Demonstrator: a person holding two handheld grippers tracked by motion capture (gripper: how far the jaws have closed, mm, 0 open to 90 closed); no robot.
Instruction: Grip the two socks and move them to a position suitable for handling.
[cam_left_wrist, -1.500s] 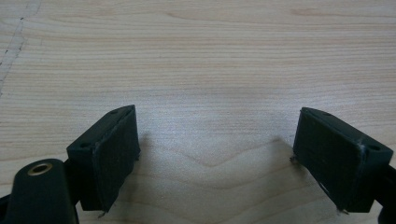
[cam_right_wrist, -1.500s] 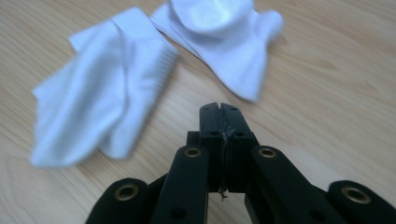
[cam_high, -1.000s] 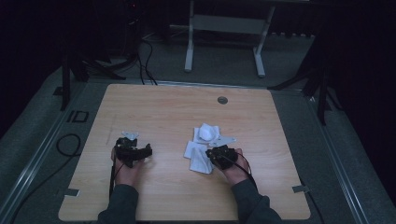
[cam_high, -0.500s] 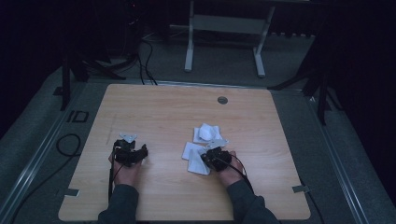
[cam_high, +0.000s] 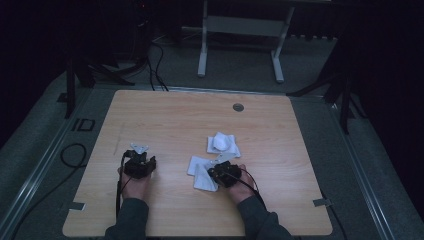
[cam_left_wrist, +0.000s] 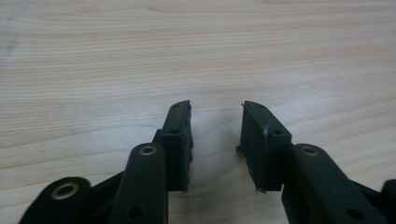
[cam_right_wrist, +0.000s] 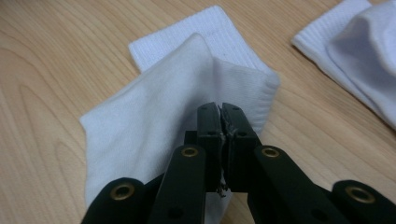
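On the table, right claw clenched on white sock; left claw released, empty.

R gripper is covering the pinched bit of the white sock, so can't tell how much cloth is sitting btwn the pads. Second sock is running off the pic's top and right edge. In the high view the L gripper is showing too small to read its jaw gap.

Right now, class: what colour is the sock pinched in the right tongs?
White, plain with a ribbed cuff. The sock shows best in the right gripper view, held by the right tongs.
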